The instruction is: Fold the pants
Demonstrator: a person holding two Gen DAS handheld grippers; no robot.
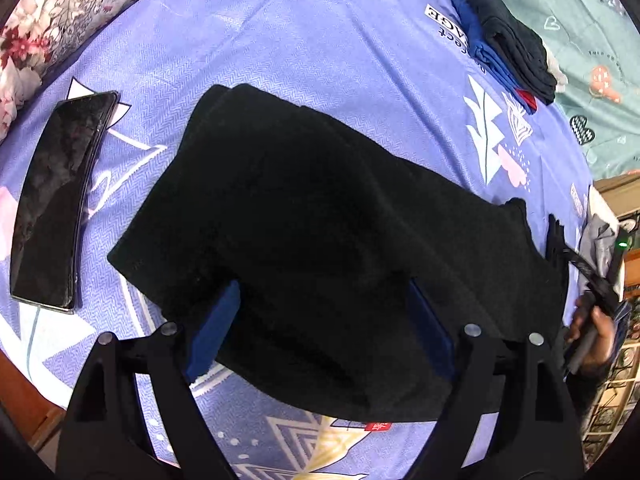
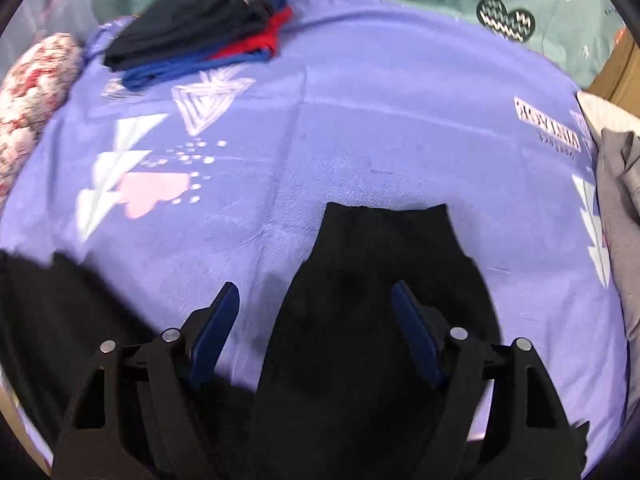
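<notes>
In the left wrist view the left gripper (image 1: 324,324) stands with its blue pads well apart and nothing is pressed between them; the black soft fabric pants (image 1: 320,232) lie flat under it and run away from the jaws toward 11 o'clock on one side and toward 3 o'clock on the other, so the long axis goes about from 10 to 4 o'clock across the picture. In the right wrist view the right gripper (image 2: 316,332) is also apart and holds nothing; a narrow end of the same pants (image 2: 380,280) lies under its right pad and reaches to 12 o'clock, where it stops with a straight edge. I judge that the left gripper is nearer to the wide middle of the garment and the right one is nearer to its end, so the next fold probably calls for the right gripper to take this end. The cloth looks already doubled, so the task seems partly done. The surface is a lilac printed bedsheet (image 1: 320,40), soft, so the fabric may drag on it. At 9 o'clock in the left view lies a dark glossy flat phone (image 1: 56,200), near the pants but apart. Far at 1 o'clock is a pile of folded dark, blue and red clothes (image 1: 508,44), and behind it a green printed cloth (image 1: 580,12).
</notes>
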